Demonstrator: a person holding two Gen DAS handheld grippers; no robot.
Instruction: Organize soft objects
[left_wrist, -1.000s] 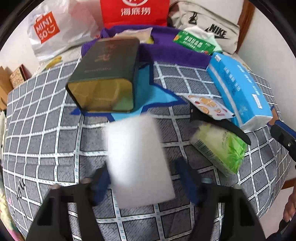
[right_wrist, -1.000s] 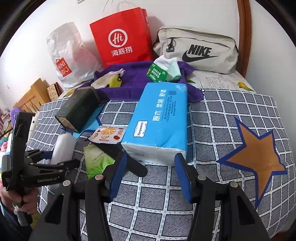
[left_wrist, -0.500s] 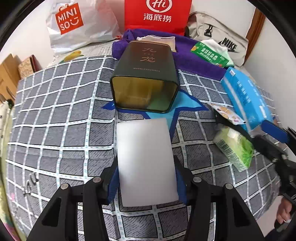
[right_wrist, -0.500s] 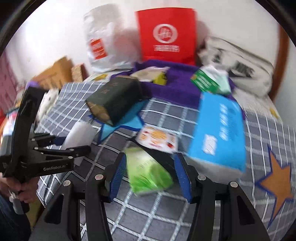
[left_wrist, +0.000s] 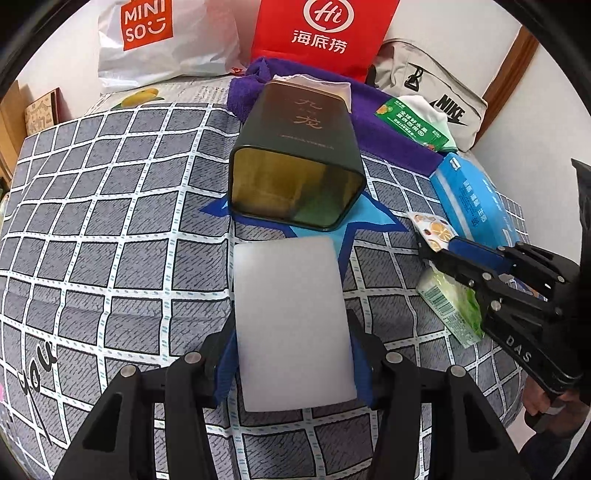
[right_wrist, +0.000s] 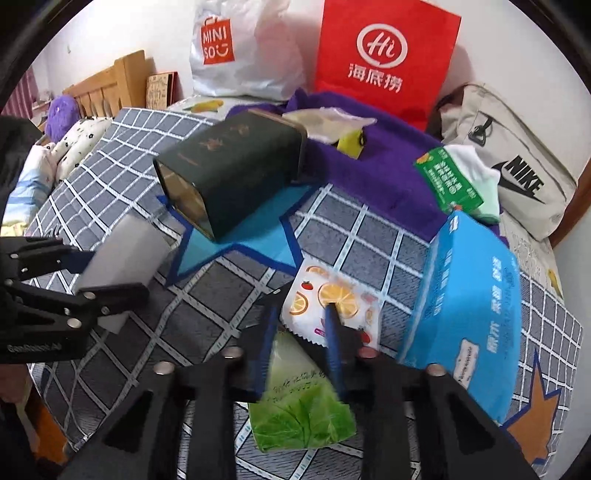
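White sponge block (left_wrist: 291, 321) sits clamped between the blue pads of the left gripper (left_wrist: 293, 363), held just in front of the open mouth of the dark green tin (left_wrist: 295, 173), which lies on its side on the checked bedspread (left_wrist: 110, 221). The right gripper (right_wrist: 299, 345) has just been closing; its jaws are now narrow and pinch the green tissue packet (right_wrist: 301, 413) at its upper end, beside the fruit-print sachet (right_wrist: 328, 299) and the blue tissue pack (right_wrist: 476, 295). To do this step well, I judge the sponge should go in long edge first, lined up with the tin's opening, with light pressure so the foam does not buckle against the rim. The tin may slide back, so the push should be slow.
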